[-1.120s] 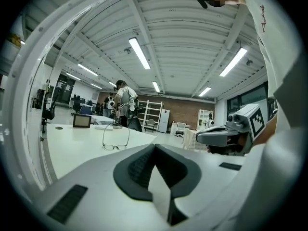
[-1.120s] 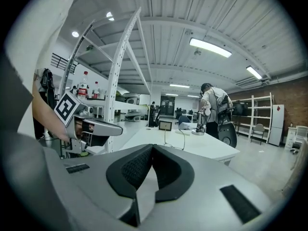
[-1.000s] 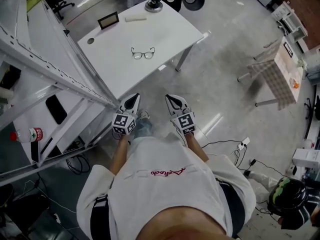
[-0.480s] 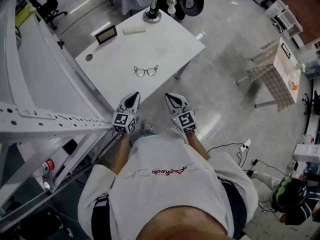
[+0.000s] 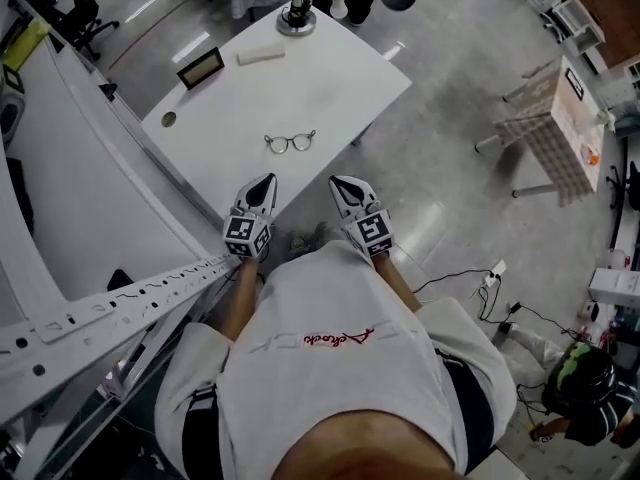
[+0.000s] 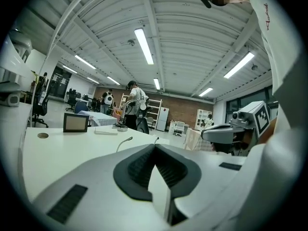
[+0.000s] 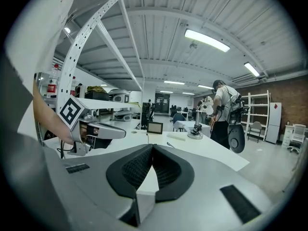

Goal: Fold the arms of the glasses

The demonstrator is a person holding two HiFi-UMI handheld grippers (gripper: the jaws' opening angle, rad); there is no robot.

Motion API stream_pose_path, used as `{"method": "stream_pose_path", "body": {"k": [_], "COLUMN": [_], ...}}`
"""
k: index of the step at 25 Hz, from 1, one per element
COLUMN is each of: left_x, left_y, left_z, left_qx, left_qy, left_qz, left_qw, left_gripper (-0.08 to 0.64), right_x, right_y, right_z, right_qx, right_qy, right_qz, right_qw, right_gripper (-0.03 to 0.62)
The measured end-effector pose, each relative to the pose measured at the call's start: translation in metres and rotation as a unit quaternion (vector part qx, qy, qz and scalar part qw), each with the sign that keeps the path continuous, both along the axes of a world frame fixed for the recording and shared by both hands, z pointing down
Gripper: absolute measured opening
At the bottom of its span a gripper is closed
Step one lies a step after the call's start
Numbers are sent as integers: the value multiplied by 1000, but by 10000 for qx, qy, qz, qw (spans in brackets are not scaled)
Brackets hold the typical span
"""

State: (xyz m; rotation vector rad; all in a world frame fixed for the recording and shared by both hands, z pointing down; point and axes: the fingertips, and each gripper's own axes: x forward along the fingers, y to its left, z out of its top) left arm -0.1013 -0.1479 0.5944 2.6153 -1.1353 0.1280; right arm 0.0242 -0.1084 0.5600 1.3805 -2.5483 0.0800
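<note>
A pair of dark-framed glasses point(image 5: 290, 142) lies with its arms spread on the white table point(image 5: 330, 78), near the table's front edge. Both grippers hover just short of that edge, side by side. My left gripper point(image 5: 265, 182) is shut with nothing in it, its tip below and left of the glasses. My right gripper point(image 5: 341, 183) is shut and empty too, below and right of them. In the left gripper view the jaws point(image 6: 155, 146) meet and thin arm tips of the glasses point(image 6: 126, 141) poke up beyond. In the right gripper view the jaws point(image 7: 152, 147) also meet.
On the table's far side stand a small framed screen point(image 5: 201, 67), a white bar point(image 5: 260, 54) and a lamp base point(image 5: 297, 15). A white perforated metal frame point(image 5: 120, 303) crosses at my left. A folding stand with a checked cloth point(image 5: 548, 138) is on the floor at right.
I have walked toward the table with both grippers held shut; the table and glasses lie closer, and the metal frame at left has swung lower in view.
</note>
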Motion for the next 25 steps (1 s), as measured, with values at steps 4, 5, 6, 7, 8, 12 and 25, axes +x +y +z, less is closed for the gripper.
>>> {"method": "stream_pose_path", "body": {"k": [4,5,6,7,8,12,25], "left_x": [2,2,2,1,-1,-6,-13], "left_y": [-16,-19,-23,-27,-30,-45,-69], "left_z": [9,11,14,16,18,24,43], "left_qx": [3,-11,-37,-74,-120,-255,-699], "left_qy": [-325,-380,-414,-437,-452,-517,-634], "left_qz": [4,-14,-48,-94,-148,-329,-581], "left_qw": [9995,9993,9991,9990,9988,9978,9938], "left_gripper": [26,26,26,26,26,26,26], "right_x": [5,6,8,10,12,16,16], "right_y": [-20,-25,-31,-37,-43,-67,-95], "right_z": [8,10,11,13,14,17,44], "right_qx": [-99,-123,-146,-169,-193,-259,-781], "right_qy": [-28,-34,-44,-57,-71,-128,-253], "right_qz": [-29,-42,-59,-79,-102,-211,-397], "right_qw": [9999,9999,9999,9998,9997,9994,9958], "right_gripper": [8,8,8,8,8,8,8]}}
